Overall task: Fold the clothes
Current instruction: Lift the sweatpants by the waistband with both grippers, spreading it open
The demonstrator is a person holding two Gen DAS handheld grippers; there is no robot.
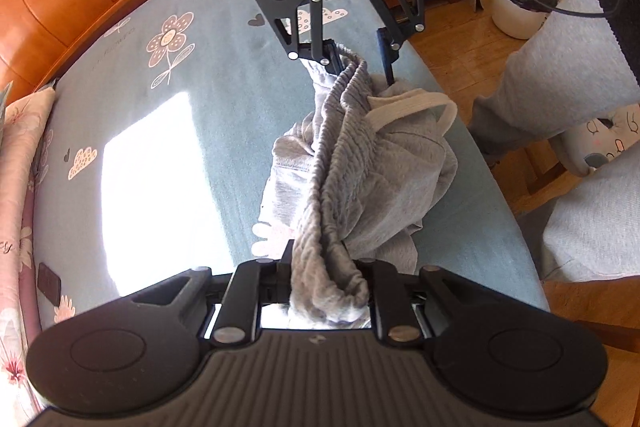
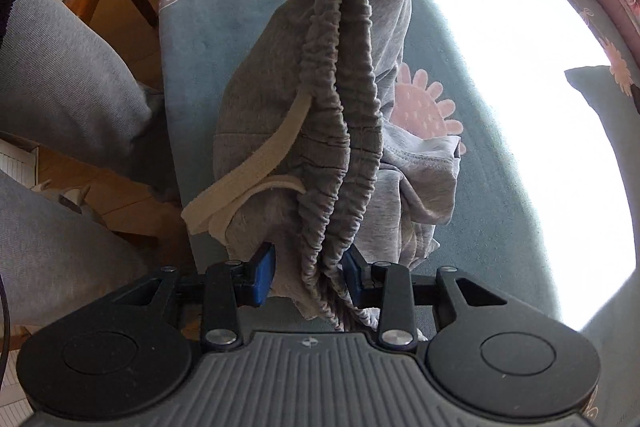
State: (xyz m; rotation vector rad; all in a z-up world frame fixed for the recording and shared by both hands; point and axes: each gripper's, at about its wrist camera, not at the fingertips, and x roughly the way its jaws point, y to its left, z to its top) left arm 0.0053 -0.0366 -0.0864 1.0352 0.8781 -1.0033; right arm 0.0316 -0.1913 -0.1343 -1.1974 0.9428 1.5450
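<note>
The left gripper (image 1: 326, 277) clenched one end of the grey trousers' (image 1: 360, 167) gathered waistband (image 1: 336, 131). At the other end the waistband ran between the right gripper's (image 2: 308, 277) parted jaws. The trousers drooped onto the blue bedsheet (image 1: 200, 75).

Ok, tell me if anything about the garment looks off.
The grey elasticated waistband is twisted like a rope between the claws, and the cream drawstring hangs loose off the side. The grey sweatpants lie bunched.
</note>
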